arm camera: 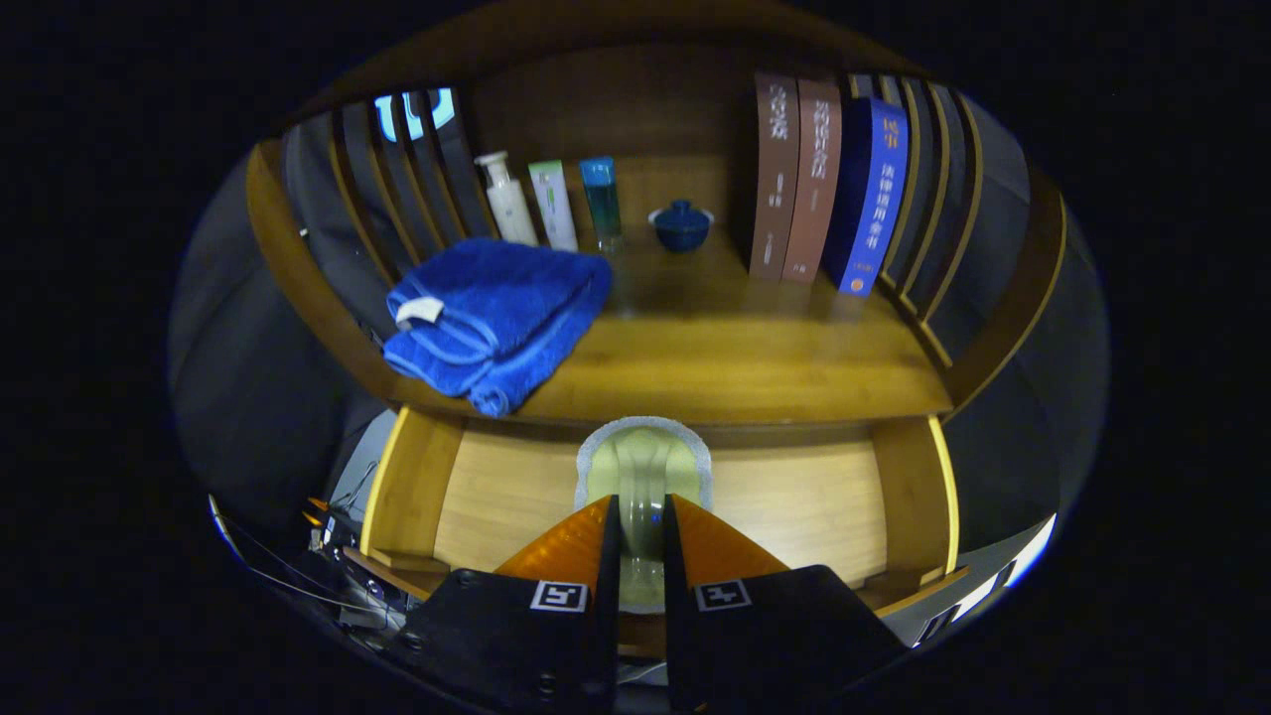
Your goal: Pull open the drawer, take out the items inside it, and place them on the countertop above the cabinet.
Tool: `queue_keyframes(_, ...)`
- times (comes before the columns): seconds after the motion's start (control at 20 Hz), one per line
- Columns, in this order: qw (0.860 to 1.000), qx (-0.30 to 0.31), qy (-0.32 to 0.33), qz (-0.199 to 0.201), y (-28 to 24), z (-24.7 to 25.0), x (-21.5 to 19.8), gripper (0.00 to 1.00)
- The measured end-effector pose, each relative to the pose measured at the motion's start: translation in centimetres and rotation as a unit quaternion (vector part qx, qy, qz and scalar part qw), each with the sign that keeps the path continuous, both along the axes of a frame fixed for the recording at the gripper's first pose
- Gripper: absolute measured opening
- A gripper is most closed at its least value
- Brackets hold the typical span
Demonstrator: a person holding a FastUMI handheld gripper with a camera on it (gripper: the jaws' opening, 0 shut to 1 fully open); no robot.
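My gripper (641, 504) is shut on a pale green sponge pad with a grey-white rim (643, 459). The pad is pinched at its middle and bulges out ahead of the fingertips. It hangs over the open wooden drawer (804, 511), whose light bare floor spreads out on both sides of the fingers. The drawer's front edge lies just below the fingers. Just beyond the pad, the front lip of the wooden countertop (725, 367) runs across above the drawer.
A folded blue towel (496, 318) lies on the countertop's left front, overhanging the lip. At the back stand a white bottle (507, 199), a white tube (554, 206), a teal bottle (602, 204) and a blue lidded cup (681, 225). Three upright books (824, 184) lean at the right. Slatted sides enclose the shelf.
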State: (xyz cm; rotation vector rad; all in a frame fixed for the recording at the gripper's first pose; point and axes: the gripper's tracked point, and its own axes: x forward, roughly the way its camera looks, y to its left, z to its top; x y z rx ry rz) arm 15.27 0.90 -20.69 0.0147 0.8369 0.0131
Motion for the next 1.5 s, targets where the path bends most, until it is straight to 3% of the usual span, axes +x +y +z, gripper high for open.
queue_keyframes(0.3, 1.000, 0.020, -0.018, -0.011, -0.2, 2.5, 7.9, 0.25)
queue_keyframes(0.55, 1.000, 0.007, 0.003, -0.011, -0.9, 1.1, 14.0, 0.25)
queue_keyframes(0.95, 0.999, 0.016, 0.021, -0.030, -1.8, -1.5, 17.6, 0.25)
queue_keyframes(1.15, 0.999, 0.025, 0.012, -0.035, -2.2, -1.2, 17.9, 1.00)
queue_keyframes(1.5, 0.998, 0.041, -0.033, -0.017, -0.8, 2.5, 14.7, 1.00)
